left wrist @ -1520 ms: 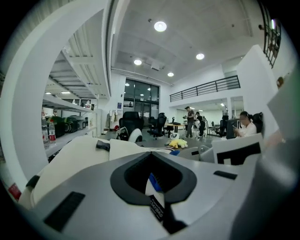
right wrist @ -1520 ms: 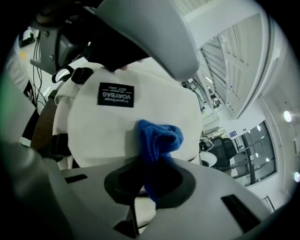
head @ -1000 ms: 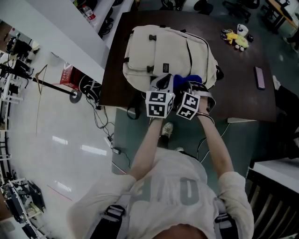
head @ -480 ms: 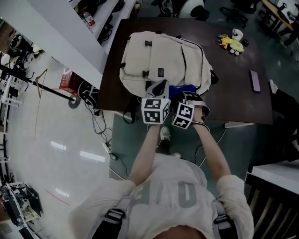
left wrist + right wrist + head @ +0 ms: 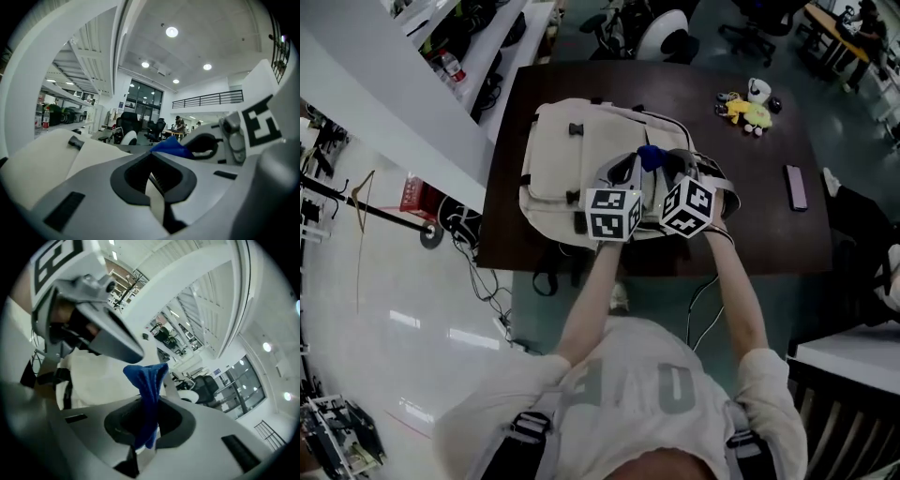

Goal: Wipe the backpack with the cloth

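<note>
A cream backpack (image 5: 562,164) lies flat on the dark table (image 5: 759,234). My right gripper (image 5: 661,167) is shut on a blue cloth (image 5: 650,156) and holds it over the middle of the backpack; in the right gripper view the cloth (image 5: 147,380) stands up out of the shut jaws (image 5: 147,420). My left gripper (image 5: 623,171) hovers just left of it over the backpack, jaws (image 5: 152,171) shut with nothing between them. The left gripper view shows the backpack (image 5: 42,164), the cloth (image 5: 171,147) and the right gripper (image 5: 225,140) beside it.
Small yellow toys (image 5: 745,108) sit at the table's far right and a dark phone (image 5: 796,187) lies near its right edge. An office chair (image 5: 661,33) stands beyond the table. A white counter (image 5: 384,84) runs along the left, with cables (image 5: 487,281) on the floor.
Both grippers have moved away from the table's near edge to the middle of the backpack. The blue cloth went along in the right gripper.
</note>
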The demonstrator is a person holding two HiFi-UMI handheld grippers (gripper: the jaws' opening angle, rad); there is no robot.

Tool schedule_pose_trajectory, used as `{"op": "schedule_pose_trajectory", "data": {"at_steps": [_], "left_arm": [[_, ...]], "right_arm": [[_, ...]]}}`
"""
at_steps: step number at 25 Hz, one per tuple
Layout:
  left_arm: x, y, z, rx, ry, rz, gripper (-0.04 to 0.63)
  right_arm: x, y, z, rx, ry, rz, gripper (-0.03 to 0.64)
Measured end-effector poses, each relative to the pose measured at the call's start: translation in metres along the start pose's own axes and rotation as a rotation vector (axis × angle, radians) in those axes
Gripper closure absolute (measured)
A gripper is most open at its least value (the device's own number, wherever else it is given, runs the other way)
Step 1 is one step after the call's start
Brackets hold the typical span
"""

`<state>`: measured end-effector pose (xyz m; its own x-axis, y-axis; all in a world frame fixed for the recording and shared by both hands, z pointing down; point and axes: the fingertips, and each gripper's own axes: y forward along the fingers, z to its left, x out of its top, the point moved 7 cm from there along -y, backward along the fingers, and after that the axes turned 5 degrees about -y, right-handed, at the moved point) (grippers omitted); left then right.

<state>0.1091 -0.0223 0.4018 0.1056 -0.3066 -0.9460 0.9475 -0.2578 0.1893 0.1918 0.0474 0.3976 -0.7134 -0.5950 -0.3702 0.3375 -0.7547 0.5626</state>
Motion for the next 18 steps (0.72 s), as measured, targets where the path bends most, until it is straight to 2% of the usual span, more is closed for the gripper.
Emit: {"op": "schedule_pose_trajectory", "data": {"at_steps": [5,9,13,18], "left_arm": [[0.008,0.037,0.008,-0.070,-0.016,0.000,0.592],[-0.001,0.054,0.024,-0.055,-0.061,0.040,0.592],[-0.008,0.065,0.035,-0.035,-0.110,0.069,0.592],[-0.018,0.074,0.029,-0.042,-0.051,0.109,0.592]], "right_arm": [[-0.005,0.033,-0.072,-0.091,-0.052,0.053,0.577],[-0.011,0.067,-0.098,-0.100,-0.123,0.101,0.577],[-0.026,0.112,-0.097,-0.037,-0.158,0.133,0.577],[-0.050,0.162,-0.057,0.124,-0.134,0.155,0.577]]}}
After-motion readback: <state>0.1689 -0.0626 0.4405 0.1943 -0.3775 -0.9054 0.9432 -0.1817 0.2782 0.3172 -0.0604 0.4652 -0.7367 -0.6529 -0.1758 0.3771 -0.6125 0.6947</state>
